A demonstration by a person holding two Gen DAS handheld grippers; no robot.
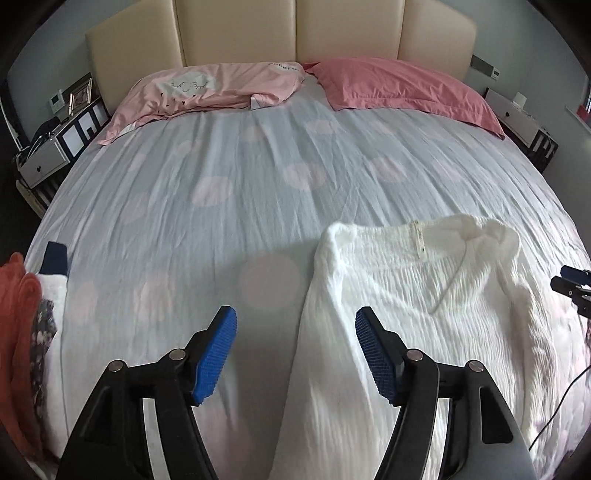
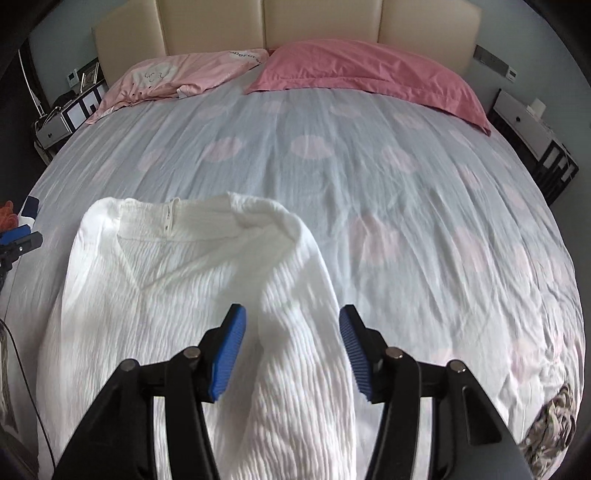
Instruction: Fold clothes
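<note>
A white ribbed V-neck sweater point(image 1: 417, 295) lies flat on the bed, collar towards the headboard; in the right wrist view the same sweater point(image 2: 177, 288) fills the lower left. My left gripper point(image 1: 295, 328) is open, hovering over the sweater's left edge with nothing between its blue pads. My right gripper point(image 2: 291, 325) is open above the sweater's right sleeve, which runs down between the fingers untouched. The right gripper's tip point(image 1: 570, 286) shows at the far right edge of the left wrist view, and the left gripper's tip point(image 2: 20, 240) at the left edge of the right wrist view.
The bed has a pale blue sheet point(image 1: 258, 177) with pink ovals, and two pink pillows point(image 1: 402, 88) lie by the cream headboard point(image 1: 288, 29). A pile of folded clothes point(image 1: 26, 317) sits at the left edge. Patterned fabric point(image 2: 550, 424) lies lower right. Nightstands flank the bed.
</note>
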